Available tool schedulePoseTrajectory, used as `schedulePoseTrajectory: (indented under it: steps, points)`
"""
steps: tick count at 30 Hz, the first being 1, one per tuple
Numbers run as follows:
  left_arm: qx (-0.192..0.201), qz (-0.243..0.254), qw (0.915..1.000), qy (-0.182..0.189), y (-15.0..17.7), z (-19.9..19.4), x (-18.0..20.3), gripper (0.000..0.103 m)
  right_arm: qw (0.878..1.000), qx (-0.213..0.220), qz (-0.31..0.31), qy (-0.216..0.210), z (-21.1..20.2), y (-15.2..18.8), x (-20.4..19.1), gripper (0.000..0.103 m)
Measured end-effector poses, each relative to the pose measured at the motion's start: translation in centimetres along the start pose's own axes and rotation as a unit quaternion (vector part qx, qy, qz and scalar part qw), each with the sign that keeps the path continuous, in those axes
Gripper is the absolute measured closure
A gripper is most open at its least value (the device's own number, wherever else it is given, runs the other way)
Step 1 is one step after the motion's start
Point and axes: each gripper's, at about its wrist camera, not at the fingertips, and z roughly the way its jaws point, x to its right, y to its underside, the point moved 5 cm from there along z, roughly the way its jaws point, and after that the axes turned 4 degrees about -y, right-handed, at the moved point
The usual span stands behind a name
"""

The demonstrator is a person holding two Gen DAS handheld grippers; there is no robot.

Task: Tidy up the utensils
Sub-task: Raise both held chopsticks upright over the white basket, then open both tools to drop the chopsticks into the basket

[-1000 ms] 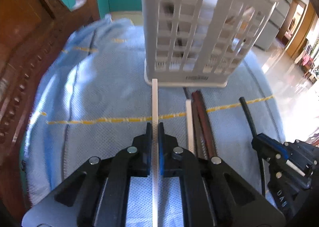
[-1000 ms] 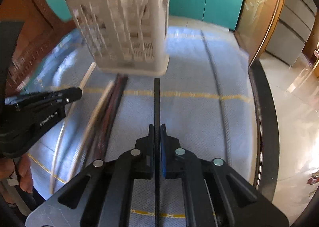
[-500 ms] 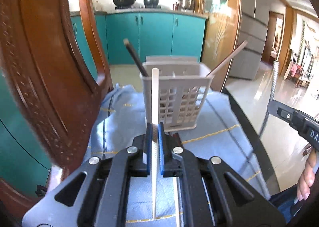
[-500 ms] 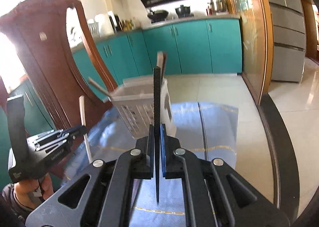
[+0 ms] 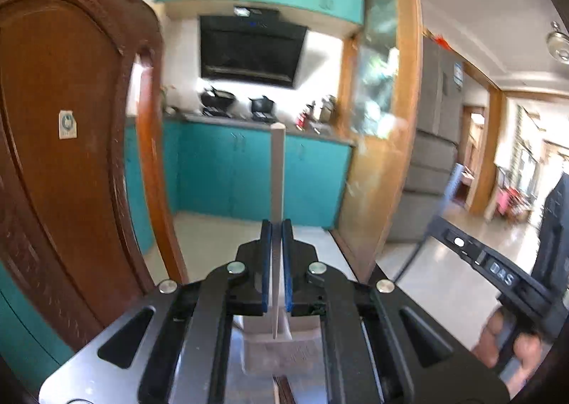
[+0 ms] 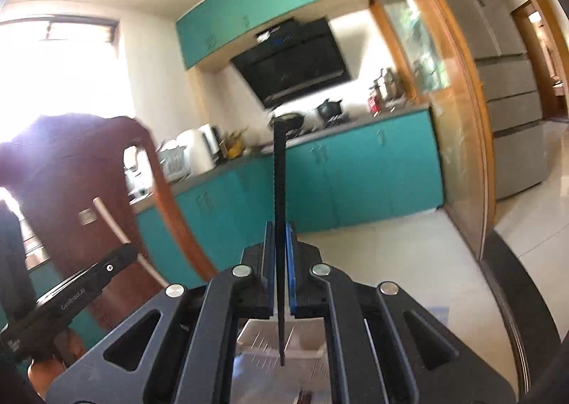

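My left gripper (image 5: 276,226) is shut on a white chopstick (image 5: 277,173), which stands upright through the jaws, its lower tip over the white slotted basket (image 5: 265,336) far below. My right gripper (image 6: 280,226) is shut on a black chopstick (image 6: 279,173), also upright, with its tip above the same basket (image 6: 263,336). Both grippers are held high and point about level. In the left wrist view the right gripper (image 5: 498,272) appears at the right with a hand under it. In the right wrist view the left gripper (image 6: 81,290) appears at the left with its white chopstick (image 6: 117,230).
A carved wooden chair back (image 5: 53,155) rises close on the left. Beyond lie teal kitchen cabinets (image 5: 231,169), a glass partition in a wooden frame (image 6: 444,84) and a grey fridge (image 6: 508,66). The table's dark rim (image 6: 515,297) curves on the right.
Both grippers have risen and tipped up from facing the table to about level, each still holding its chopstick. The basket has dropped from mid-view to the bottom of both views.
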Motion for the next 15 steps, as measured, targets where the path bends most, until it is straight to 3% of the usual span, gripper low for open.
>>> schedulePoseTrajectory:
  steps: [3,7,15]
  points:
    - [-0.007,-0.010,0.9996,-0.024,1.3,3.4,-0.8,0.096,1.000,-0.008,-0.009,0.026,2.7,1.7,0.7,0.097]
    - [-0.067,-0.016,0.9973,-0.026,4.5,8.3,-1.1,0.096,0.998,-0.044,-0.021,0.026,5.3,4.7,1.3,0.097]
    - [-0.101,0.023,0.9934,-0.048,7.5,9.6,-0.3,0.096,0.993,-0.090,-0.075,0.029,5.7,8.7,-0.1,0.097]
